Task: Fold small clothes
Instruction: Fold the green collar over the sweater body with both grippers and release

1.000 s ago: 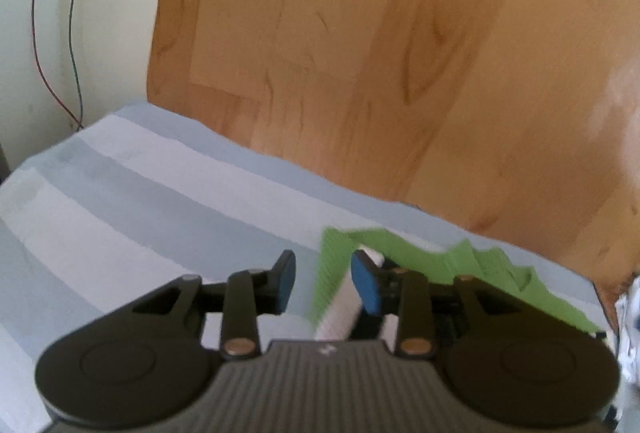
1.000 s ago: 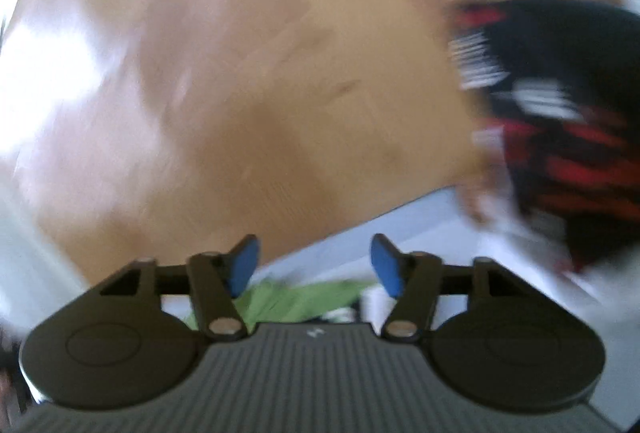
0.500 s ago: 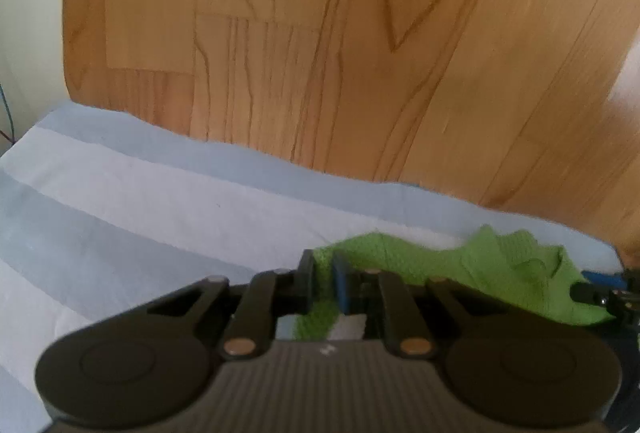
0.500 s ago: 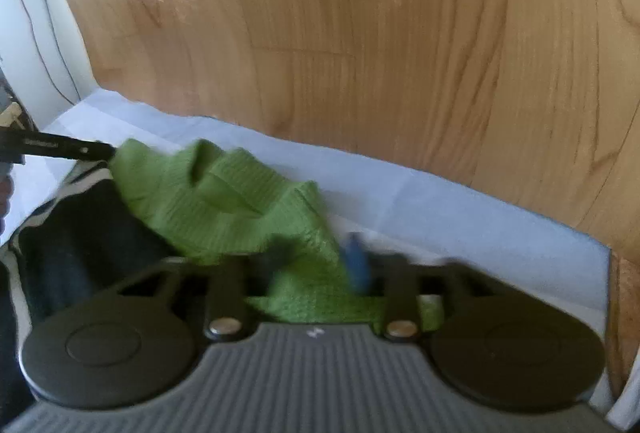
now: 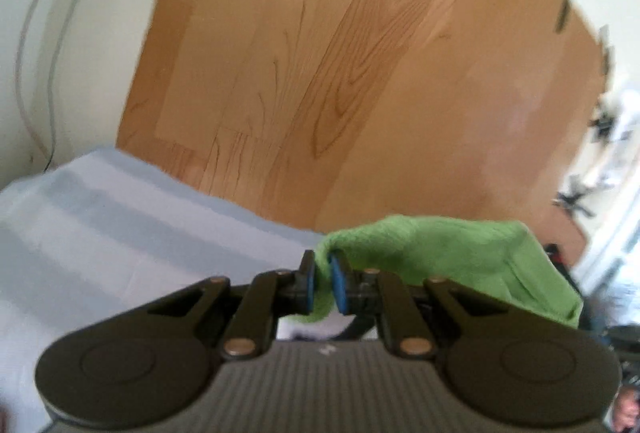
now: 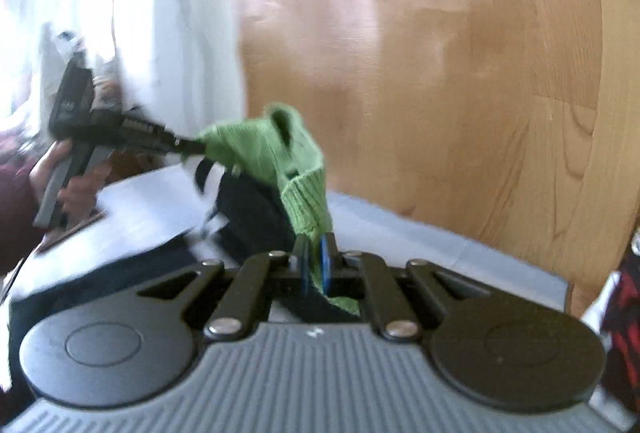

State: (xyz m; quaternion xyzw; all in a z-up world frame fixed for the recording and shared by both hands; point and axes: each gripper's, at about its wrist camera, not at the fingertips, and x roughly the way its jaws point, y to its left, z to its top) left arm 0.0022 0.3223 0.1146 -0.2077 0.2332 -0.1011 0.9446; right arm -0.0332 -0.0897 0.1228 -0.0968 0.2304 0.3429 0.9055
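Note:
A small green knitted garment (image 5: pixel 448 257) hangs stretched in the air between my two grippers, above the striped blue and white sheet (image 5: pixel 120 233). My left gripper (image 5: pixel 322 283) is shut on one edge of it. My right gripper (image 6: pixel 314 265) is shut on its ribbed edge (image 6: pixel 306 201). In the right wrist view the left gripper (image 6: pixel 188 145) shows at the left, held by a hand, pinching the far end of the green garment (image 6: pixel 256 145).
A black and white garment (image 6: pixel 248 217) lies on the sheet under the green one. A red and black garment (image 6: pixel 624 329) is at the right edge. Wooden floor (image 5: pixel 360 73) lies beyond the sheet's edge. A cable (image 5: pixel 36 73) runs along the white wall.
Both grippers closed on the green garment and lifted it off the sheet. It now hangs stretched between them.

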